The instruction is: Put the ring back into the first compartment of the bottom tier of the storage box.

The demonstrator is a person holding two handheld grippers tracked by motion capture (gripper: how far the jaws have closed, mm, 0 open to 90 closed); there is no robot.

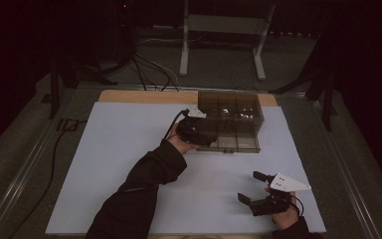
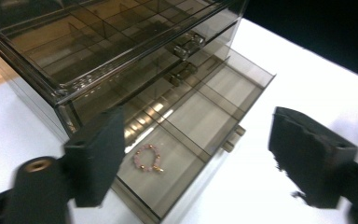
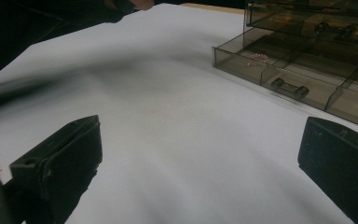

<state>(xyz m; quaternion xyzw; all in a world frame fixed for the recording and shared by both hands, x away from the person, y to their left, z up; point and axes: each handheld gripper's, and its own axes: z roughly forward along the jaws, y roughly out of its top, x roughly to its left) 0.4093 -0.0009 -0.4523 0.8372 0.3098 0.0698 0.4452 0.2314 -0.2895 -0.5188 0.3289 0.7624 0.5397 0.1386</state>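
Overhead, wide left tongs hover at the drawer edge; right tongs gape over bare table.

1. I see a dim room; the far end and both sides fall into near blackness.
2. A white sheet covers a wooden table top, whose bare edge shows along the far side.
3. Grey floor surrounds the table.
4. A pale metal frame stand stands beyond the table.
5. Black cables trail across the floor beside a dark stand leg.
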